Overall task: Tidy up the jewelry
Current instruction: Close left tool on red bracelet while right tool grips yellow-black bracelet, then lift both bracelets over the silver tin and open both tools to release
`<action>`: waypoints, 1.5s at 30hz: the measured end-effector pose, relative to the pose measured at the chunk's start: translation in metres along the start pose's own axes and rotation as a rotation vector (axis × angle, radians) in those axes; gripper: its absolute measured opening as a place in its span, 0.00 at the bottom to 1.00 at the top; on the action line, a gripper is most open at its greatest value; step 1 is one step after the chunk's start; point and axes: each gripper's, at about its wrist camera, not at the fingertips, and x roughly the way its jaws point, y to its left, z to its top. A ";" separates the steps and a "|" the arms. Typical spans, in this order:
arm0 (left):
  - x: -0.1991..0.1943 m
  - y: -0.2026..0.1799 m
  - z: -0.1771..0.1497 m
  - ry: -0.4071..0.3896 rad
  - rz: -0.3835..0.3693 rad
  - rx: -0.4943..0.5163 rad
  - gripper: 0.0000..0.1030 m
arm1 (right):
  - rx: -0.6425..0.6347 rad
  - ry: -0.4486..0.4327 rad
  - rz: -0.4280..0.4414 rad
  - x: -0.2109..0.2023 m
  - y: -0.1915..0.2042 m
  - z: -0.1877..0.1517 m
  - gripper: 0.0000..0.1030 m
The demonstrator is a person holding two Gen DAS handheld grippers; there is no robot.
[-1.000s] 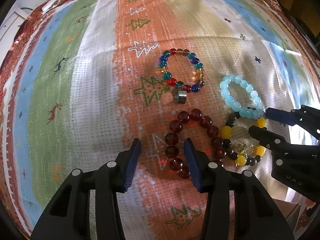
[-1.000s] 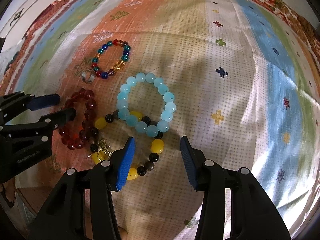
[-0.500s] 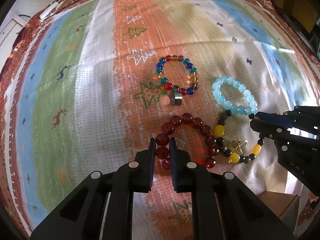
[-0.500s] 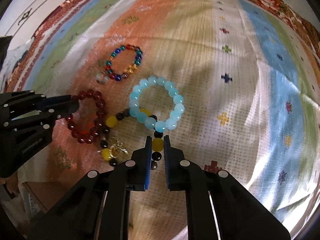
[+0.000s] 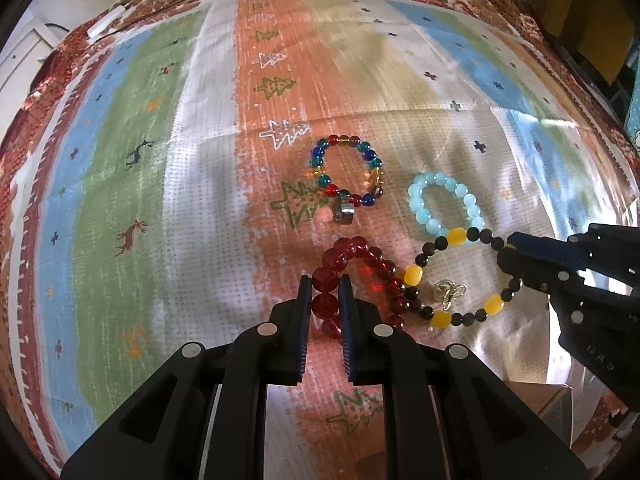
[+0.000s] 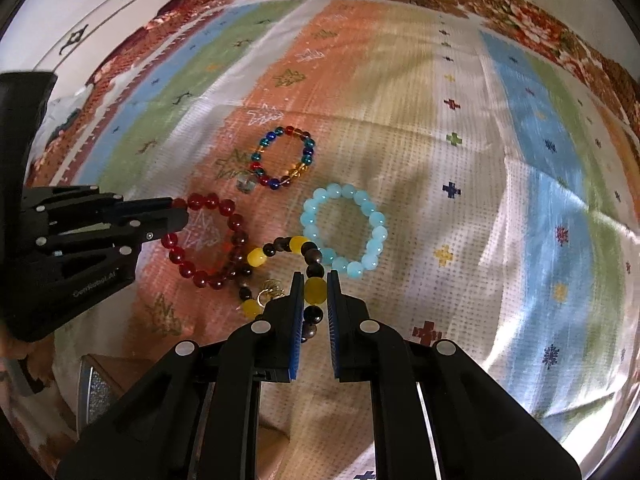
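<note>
Now both grippers are clamped on bracelets, one each, ready to lift them apart.

From your left wrist: the left gripper (image 5: 325, 300) is pinched nearly closed on the red bracelet (image 5: 360, 276), beads caught between its pads; the rest of the loop trails toward 2 o'clock, touching the yellow-and-black bracelet (image 5: 460, 276). The right gripper (image 5: 508, 254) comes in from 3 o'clock. The multicolour bracelet (image 5: 348, 174) and ring (image 5: 345, 211) lie loose at 12 o'clock, the blue bracelet (image 5: 444, 202) at 1 o'clock.
From your right wrist: the right gripper (image 6: 312, 292) is nearly closed on a yellow bead of the yellow-and-black bracelet (image 6: 296, 252), whose far end touches both the blue bracelet (image 6: 344, 232) and the red bracelet (image 6: 208, 236) at 10 o'clock. I'd judge you're at the pick-up step; next, draw the two loops apart slowly so they don't snag.
</note>
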 end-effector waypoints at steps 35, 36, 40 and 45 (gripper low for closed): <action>-0.067 -0.015 -0.018 -0.146 -0.100 -0.013 0.13 | -0.025 -0.139 0.078 -0.060 0.016 -0.012 0.12; -0.068 -0.015 -0.018 -0.147 -0.103 -0.016 0.13 | -0.026 -0.143 0.078 -0.061 0.017 -0.014 0.12; -0.073 -0.017 -0.019 -0.161 -0.109 -0.013 0.13 | -0.030 -0.156 0.082 -0.066 0.022 -0.017 0.12; -0.083 -0.018 -0.022 -0.185 -0.113 -0.007 0.13 | -0.041 -0.170 0.077 -0.071 0.027 -0.019 0.12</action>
